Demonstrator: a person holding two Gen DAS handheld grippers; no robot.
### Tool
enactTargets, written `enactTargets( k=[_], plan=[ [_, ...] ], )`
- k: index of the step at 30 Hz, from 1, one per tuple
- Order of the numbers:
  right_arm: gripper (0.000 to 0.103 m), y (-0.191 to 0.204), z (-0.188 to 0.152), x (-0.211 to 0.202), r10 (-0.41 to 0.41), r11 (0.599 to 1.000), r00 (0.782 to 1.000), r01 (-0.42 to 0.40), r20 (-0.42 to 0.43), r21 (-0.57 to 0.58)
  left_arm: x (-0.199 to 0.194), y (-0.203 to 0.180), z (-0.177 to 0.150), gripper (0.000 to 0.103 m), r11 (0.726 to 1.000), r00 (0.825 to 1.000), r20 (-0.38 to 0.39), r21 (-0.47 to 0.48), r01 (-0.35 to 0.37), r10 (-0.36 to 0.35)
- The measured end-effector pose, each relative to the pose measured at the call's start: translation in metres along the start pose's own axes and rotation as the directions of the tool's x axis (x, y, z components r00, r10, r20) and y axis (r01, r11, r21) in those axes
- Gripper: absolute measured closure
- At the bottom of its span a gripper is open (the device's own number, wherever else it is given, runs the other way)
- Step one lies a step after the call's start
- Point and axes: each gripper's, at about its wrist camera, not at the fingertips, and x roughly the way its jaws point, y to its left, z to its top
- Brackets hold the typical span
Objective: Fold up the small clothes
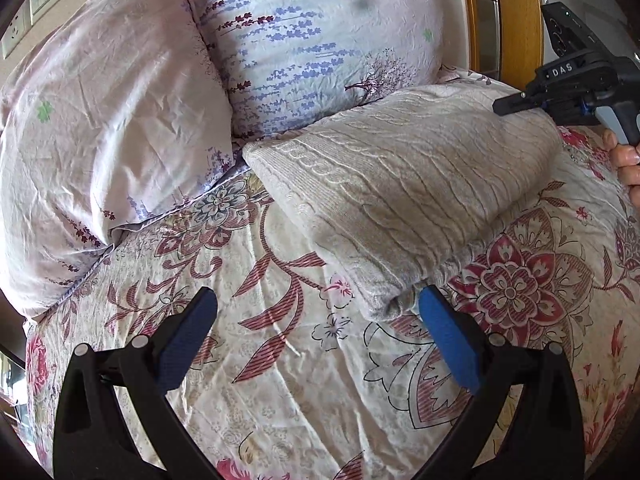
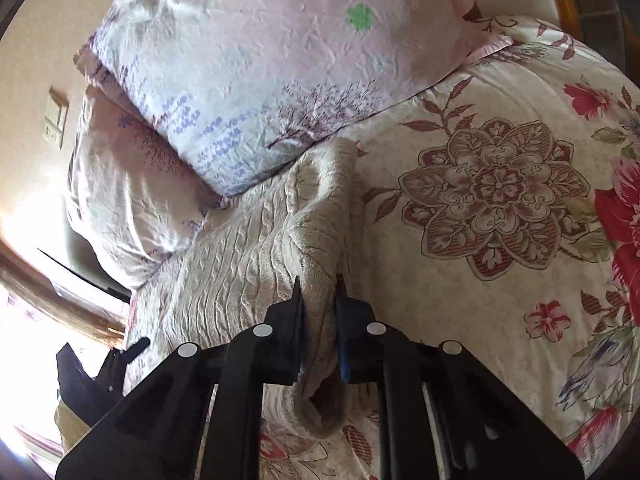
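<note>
A cream cable-knit sweater (image 1: 404,184) lies folded on the floral bedspread (image 1: 280,360), its near corner just beyond my left gripper's right finger. My left gripper (image 1: 316,304) is open and empty above the bedspread. My right gripper (image 2: 319,292) is shut on a fold of the sweater (image 2: 256,256) at its edge and holds it slightly raised. In the left wrist view the right gripper (image 1: 560,92) shows at the sweater's far right end, held by a hand.
Two pale floral pillows (image 1: 100,128) (image 1: 312,40) lean at the head of the bed behind the sweater. A wooden frame (image 1: 516,16) stands at the back right. Wall switches (image 1: 36,4) are at the left. The flowered bedspread (image 2: 500,200) spreads to the right.
</note>
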Motion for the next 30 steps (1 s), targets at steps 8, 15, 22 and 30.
enactTargets(
  k=[8,15,22,30],
  plan=[
    [0.055,-0.022,-0.014,-0.012,0.063,0.994,0.998,-0.062,-0.011,0.091,0.008,-0.001,0.004,0.002,0.999,0.999,-0.021,-0.013,-0.036,0.036],
    [0.055,-0.019,-0.036,-0.024,0.029,0.998,0.999,-0.028,-0.031,0.057,0.016,0.01,0.007,0.002,0.996,0.999,-0.04,-0.088,-0.033,0.03],
    [0.055,-0.018,-0.043,-0.015,-0.04,0.998,0.997,0.042,-0.067,0.037,0.025,0.035,-0.006,0.002,0.975,0.993,-0.104,-0.221,0.026,-0.05],
    [0.005,-0.027,-0.004,-0.033,0.055,0.993,0.998,-0.053,-0.009,0.105,-0.029,0.076,0.011,0.002,0.924,0.979,0.109,-0.325,0.201,-0.175]
  ],
)
